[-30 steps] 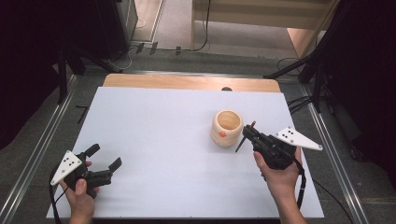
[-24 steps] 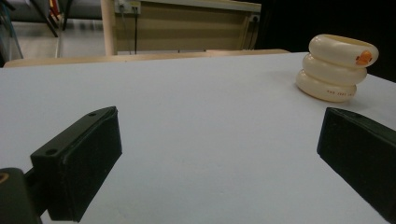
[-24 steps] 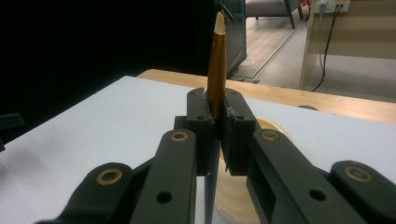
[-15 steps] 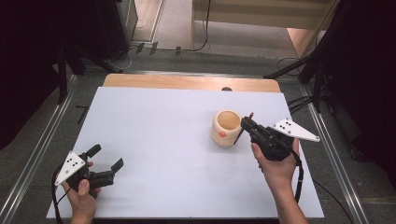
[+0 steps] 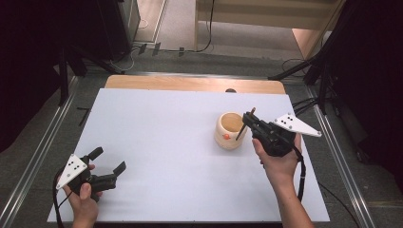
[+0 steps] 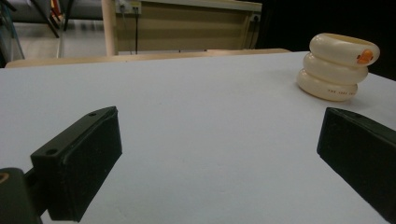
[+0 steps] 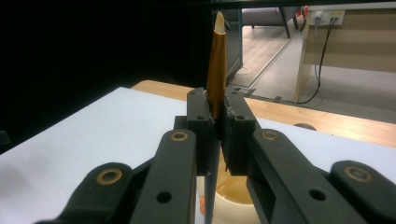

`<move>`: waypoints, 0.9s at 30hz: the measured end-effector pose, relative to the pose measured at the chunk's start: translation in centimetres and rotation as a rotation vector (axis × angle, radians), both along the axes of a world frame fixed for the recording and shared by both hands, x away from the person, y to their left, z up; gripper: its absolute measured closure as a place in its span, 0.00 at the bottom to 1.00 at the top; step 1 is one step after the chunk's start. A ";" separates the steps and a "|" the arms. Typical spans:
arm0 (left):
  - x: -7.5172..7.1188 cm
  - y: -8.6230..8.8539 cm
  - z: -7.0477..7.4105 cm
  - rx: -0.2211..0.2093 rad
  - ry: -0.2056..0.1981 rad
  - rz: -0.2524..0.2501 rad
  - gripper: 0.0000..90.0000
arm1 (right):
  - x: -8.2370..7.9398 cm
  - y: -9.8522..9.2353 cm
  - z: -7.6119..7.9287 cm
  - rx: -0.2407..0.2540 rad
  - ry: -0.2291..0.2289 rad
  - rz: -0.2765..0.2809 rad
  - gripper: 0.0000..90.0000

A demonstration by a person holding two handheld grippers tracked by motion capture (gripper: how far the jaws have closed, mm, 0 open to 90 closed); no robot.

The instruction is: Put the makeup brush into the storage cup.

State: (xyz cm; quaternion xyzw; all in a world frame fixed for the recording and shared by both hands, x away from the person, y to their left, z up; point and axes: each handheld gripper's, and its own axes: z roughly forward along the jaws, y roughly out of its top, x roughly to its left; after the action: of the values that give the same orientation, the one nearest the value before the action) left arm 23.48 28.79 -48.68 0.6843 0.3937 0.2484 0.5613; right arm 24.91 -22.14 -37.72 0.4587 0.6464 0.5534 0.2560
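Note:
A cream ringed cup (image 5: pixel 227 134) with an orange dot stands on the white table top (image 5: pixel 166 142), right of centre. My right gripper (image 5: pixel 247 119) is just right of the cup and shut on a slim brown pen (image 5: pixel 241 131). The pen stands steeply, cream tip up (image 7: pixel 218 28), with its lower end at the cup's right rim. In the right gripper view the cup's mouth (image 7: pixel 233 192) lies right under the jaws. My left gripper (image 5: pixel 109 160) rests at the front left, open with nothing in it. The left gripper view has the cup (image 6: pixel 337 65) far off to the right.
A wooden strip (image 5: pixel 190 83) runs along the table's far edge. Metal rails (image 5: pixel 40 152) flank the table on both sides. Cables and dark stands sit on the floor beyond. A wide bare stretch of white surface separates the two grippers.
My right gripper has carried the pen away from the front edge, upward and closer to the cup. The left hand has stayed where it was.

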 end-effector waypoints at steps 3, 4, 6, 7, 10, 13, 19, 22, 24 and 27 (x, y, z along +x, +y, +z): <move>0.0 0.0 0.0 0.003 0.000 0.001 0.00 | 0.2 0.1 0.2 -0.004 -0.004 -0.003 0.94; 0.0 0.0 0.0 0.004 -0.002 0.000 0.00 | 0.3 0.2 0.3 -0.007 -0.008 -0.005 0.94; 0.0 -0.1 0.0 0.007 -0.004 0.009 0.03 | 0.5 0.2 0.4 -0.013 -0.010 -0.006 0.94; -0.1 -0.1 0.0 0.006 -0.004 0.011 0.05 | 0.6 0.3 0.4 -0.014 -0.013 -0.008 0.94; -0.1 -0.1 0.0 0.007 -0.008 0.012 0.05 | 0.8 0.3 0.5 -0.016 -0.012 -0.010 0.94; -0.1 0.0 0.0 0.006 -0.007 0.008 0.05 | 1.4 0.3 0.2 -0.024 -0.016 -0.017 0.94; -0.1 0.0 0.1 0.004 0.000 0.001 0.03 | 2.0 0.4 0.0 -0.026 -0.017 -0.026 0.94; -0.1 0.0 0.1 0.007 0.002 0.000 0.02 | 2.3 0.4 -0.2 -0.031 -0.019 -0.032 0.94; -0.2 -0.1 0.1 0.011 0.000 0.002 0.01 | 2.5 0.4 -0.3 -0.035 -0.019 -0.034 0.94; -0.2 -0.1 0.1 0.014 -0.002 0.002 0.00 | 2.8 0.4 -0.4 -0.035 -0.020 -0.036 0.94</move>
State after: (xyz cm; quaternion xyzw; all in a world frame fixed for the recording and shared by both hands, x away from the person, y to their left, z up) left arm 23.27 28.74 -48.57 0.6876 0.3918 0.2524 0.5568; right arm 27.67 -21.75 -38.09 0.4599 0.6451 0.5418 0.2805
